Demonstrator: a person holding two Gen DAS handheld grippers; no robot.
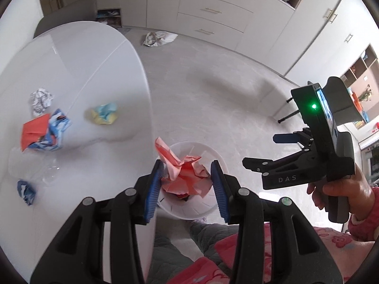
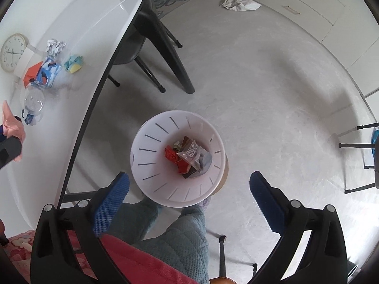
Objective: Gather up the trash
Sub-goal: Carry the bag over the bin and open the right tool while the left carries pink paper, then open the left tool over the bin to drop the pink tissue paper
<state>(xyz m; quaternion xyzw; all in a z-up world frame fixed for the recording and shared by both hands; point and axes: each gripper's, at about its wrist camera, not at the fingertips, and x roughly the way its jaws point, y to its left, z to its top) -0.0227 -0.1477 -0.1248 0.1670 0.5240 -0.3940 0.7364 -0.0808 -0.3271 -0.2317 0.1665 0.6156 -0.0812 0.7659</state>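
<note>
My left gripper (image 1: 187, 168) is shut on a crumpled pink paper (image 1: 187, 177), which hangs over the white bin (image 1: 208, 151) on the floor beside the table. In the right wrist view the bin (image 2: 151, 127) holds red scraps and a clear wrapper. My right gripper (image 2: 189, 175) stands wide open and empty above the bin, and it also shows at the right of the left wrist view (image 1: 259, 149). On the white table (image 1: 83, 59) lie a white paper ball (image 1: 41, 100), a yellow-blue wad (image 1: 104, 113), a red sheet (image 1: 33, 132), a blue wrapper (image 1: 56, 130), a clear bottle (image 1: 35, 165) and a small blue wad (image 1: 26, 191).
A round clock (image 2: 13, 52) lies on the table's far side. Dark chair and table legs (image 2: 175, 66) stand beyond the bin. A crumpled cloth bag (image 1: 158, 38) lies on the floor near the white drawers (image 1: 213, 11). The person's quilted legs (image 2: 184, 232) are just below the bin.
</note>
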